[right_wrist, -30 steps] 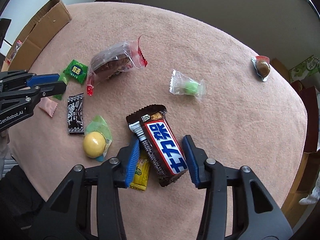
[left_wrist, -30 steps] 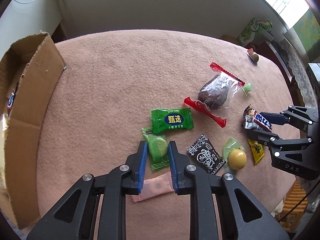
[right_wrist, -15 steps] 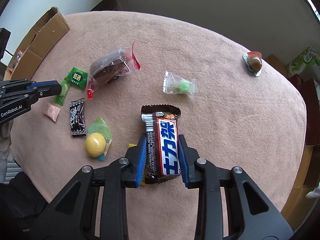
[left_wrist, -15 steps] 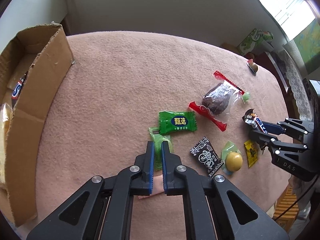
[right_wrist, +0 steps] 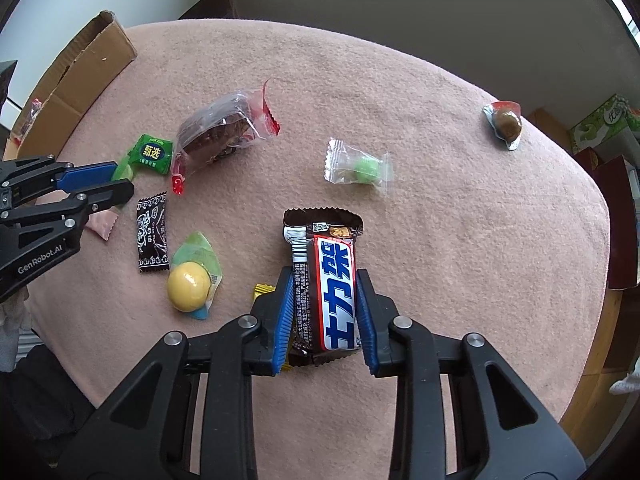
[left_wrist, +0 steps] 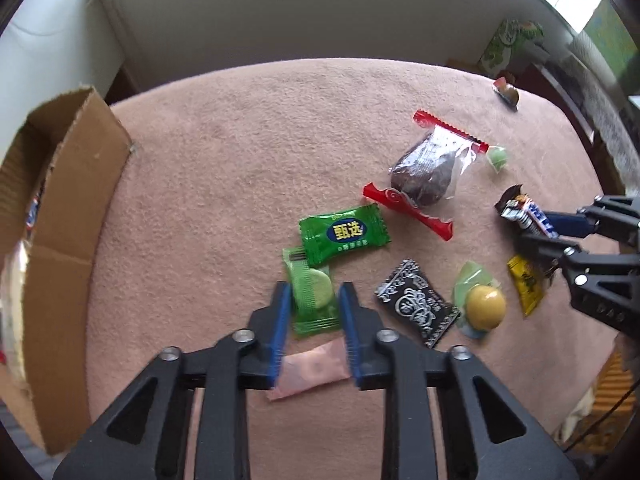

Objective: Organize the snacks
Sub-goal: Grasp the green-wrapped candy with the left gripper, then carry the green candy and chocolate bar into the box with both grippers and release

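While the right gripper (right_wrist: 322, 312) is clenched on the chocolate bar (right_wrist: 326, 280), its blue pads pressing both long sides of the wrapper, the left gripper (left_wrist: 312, 320) is opening its jaws around a pale green wafer candy (left_wrist: 312, 296) that lies between the pads without being pressed. In the right wrist view, a yellow sachet (right_wrist: 264, 290) peeks out at nine o'clock from the bar, partly under the left-hand finger. Farther toward nine o'clock sits a yellow ball candy (right_wrist: 189, 286) in a green-tinted wrapper, and beyond it a black patterned packet (right_wrist: 152, 236). At twelve o'clock from the bar lies a clear-wrapped green sweet (right_wrist: 360, 168); at two o'clock, well apart near the table's far edge, a brown jelly cup (right_wrist: 505, 124).

In the left wrist view, a dark green candy (left_wrist: 344, 234) overlaps the wafer candy's upper end at twelve o'clock. A pink sachet (left_wrist: 312, 372) lies at six o'clock, just below the pads. At two o'clock rests a dark cake in a clear bag with red ends (left_wrist: 428, 172). All of it sits on the pink cloth-covered table (left_wrist: 240, 152). At nine o'clock, at the table's edge, stands an open cardboard box (left_wrist: 76, 184) with snacks dimly visible inside.
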`<act>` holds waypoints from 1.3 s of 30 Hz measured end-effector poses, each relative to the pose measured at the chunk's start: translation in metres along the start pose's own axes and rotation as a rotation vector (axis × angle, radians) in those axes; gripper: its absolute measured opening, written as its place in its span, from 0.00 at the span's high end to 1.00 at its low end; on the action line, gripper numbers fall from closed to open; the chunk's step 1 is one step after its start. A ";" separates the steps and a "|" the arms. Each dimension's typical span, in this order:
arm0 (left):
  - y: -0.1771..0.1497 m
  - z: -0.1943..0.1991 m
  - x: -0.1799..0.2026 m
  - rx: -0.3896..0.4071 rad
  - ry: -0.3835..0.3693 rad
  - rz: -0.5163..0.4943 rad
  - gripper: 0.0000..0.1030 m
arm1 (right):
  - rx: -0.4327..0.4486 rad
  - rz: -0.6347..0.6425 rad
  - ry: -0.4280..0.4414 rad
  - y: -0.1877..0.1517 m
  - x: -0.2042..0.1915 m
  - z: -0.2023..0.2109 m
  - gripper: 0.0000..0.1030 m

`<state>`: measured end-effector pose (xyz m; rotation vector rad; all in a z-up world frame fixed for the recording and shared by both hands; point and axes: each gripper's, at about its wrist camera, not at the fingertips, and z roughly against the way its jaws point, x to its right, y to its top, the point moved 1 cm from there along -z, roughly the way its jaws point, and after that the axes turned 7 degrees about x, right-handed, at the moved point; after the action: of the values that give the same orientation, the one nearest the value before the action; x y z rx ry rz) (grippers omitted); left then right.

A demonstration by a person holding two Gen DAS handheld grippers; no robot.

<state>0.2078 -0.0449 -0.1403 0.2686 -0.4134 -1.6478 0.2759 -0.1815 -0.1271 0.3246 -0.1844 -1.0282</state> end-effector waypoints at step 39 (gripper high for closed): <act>-0.015 0.108 -0.139 0.204 0.021 0.373 0.82 | 0.203 0.196 0.153 0.123 -0.128 0.068 0.71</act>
<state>0.1670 0.1062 -0.0580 0.3390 -0.5801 -1.2382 0.2896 -0.0249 -0.0204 0.5567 -0.1790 -0.7886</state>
